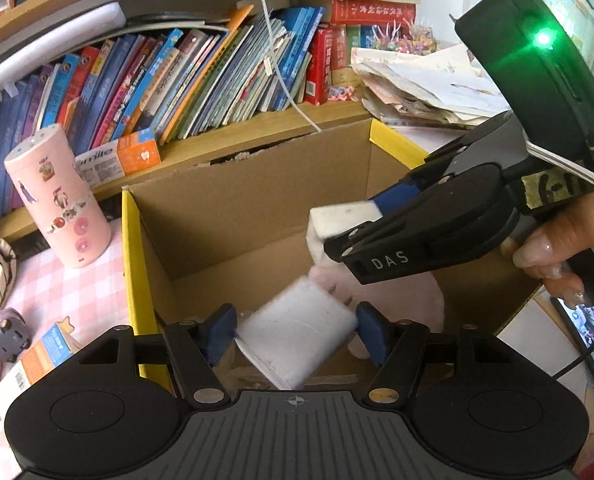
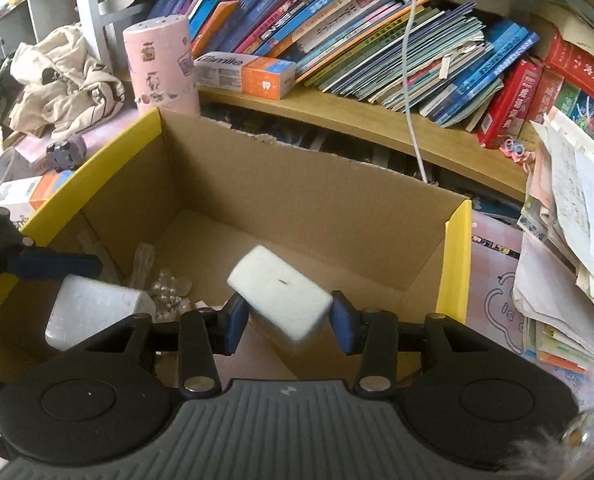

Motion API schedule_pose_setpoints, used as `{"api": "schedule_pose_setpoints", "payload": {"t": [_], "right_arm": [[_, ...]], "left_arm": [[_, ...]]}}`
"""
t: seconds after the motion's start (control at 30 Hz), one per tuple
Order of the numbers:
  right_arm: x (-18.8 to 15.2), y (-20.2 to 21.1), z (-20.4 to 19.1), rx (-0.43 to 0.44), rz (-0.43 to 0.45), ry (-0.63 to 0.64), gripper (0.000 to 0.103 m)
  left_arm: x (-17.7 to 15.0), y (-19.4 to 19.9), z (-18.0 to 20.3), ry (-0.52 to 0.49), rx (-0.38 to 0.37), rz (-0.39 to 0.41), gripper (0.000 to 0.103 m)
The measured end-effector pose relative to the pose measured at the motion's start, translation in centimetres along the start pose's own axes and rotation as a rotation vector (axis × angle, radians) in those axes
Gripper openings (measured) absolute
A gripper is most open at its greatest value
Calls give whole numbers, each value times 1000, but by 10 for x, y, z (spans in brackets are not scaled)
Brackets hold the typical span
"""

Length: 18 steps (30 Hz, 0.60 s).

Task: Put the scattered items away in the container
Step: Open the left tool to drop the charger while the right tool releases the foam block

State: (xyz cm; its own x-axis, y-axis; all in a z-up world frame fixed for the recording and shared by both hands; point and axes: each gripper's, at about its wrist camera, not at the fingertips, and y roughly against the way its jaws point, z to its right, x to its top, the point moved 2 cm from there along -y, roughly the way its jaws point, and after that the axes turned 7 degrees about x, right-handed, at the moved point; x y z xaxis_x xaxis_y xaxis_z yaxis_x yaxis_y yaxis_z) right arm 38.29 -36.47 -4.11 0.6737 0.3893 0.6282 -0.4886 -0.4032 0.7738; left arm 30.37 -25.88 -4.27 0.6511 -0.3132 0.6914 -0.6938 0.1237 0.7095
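Note:
The open cardboard box (image 1: 253, 216) with yellow-edged flaps sits on the pink checked table; its far wall (image 2: 317, 208) also shows in the right wrist view. My left gripper (image 1: 295, 320) hangs over the box's near side, shut on a large white foam block (image 1: 297, 340) that sits tilted between the blue pads. That large block (image 2: 97, 312) also appears under one left finger (image 2: 57, 266). My right gripper (image 2: 289, 312) is shut on a smaller white block (image 2: 281, 296), tilted, above the box floor. From the left, the right gripper (image 1: 349, 226) holds this small block (image 1: 333, 220) at its tips.
A pink plush item (image 1: 401, 300) and clear plastic pieces (image 2: 165, 284) lie inside the box. Left of it stand a pink cylinder (image 1: 57, 196), a small purple toy (image 1: 9, 332) and an orange-white carton (image 1: 29, 368). Bookshelf behind, paper stack (image 2: 569, 240) right, phone (image 1: 589, 340).

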Motion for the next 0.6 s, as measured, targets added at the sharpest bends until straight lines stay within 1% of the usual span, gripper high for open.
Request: {"api": "schedule_pose_setpoints", "payload": {"t": [0.03, 0.1, 0.13, 0.17, 0.2, 0.4, 0.6], "right_arm": [[0, 1, 1, 3, 5, -7, 45], [1, 4, 1, 6, 17, -15, 47], [1, 6, 0, 3, 26, -15, 52], [1, 7, -1, 0, 35, -15, 60], [1, 10, -2, -2, 46, -15, 62], [2, 26, -7, -4, 105, -19, 65], [-3, 41, -17, -13, 133, -12, 71]], "left_arm": [[0, 1, 1, -7, 4, 4, 71], [0, 4, 2, -18, 15, 12, 73], [0, 5, 2, -20, 21, 16, 74], [0, 7, 2, -18, 25, 20, 75], [0, 9, 1, -16, 29, 25, 75], [1, 24, -1, 5, 50, 63, 77], [-1, 38, 1, 11, 56, 96, 77]]}}
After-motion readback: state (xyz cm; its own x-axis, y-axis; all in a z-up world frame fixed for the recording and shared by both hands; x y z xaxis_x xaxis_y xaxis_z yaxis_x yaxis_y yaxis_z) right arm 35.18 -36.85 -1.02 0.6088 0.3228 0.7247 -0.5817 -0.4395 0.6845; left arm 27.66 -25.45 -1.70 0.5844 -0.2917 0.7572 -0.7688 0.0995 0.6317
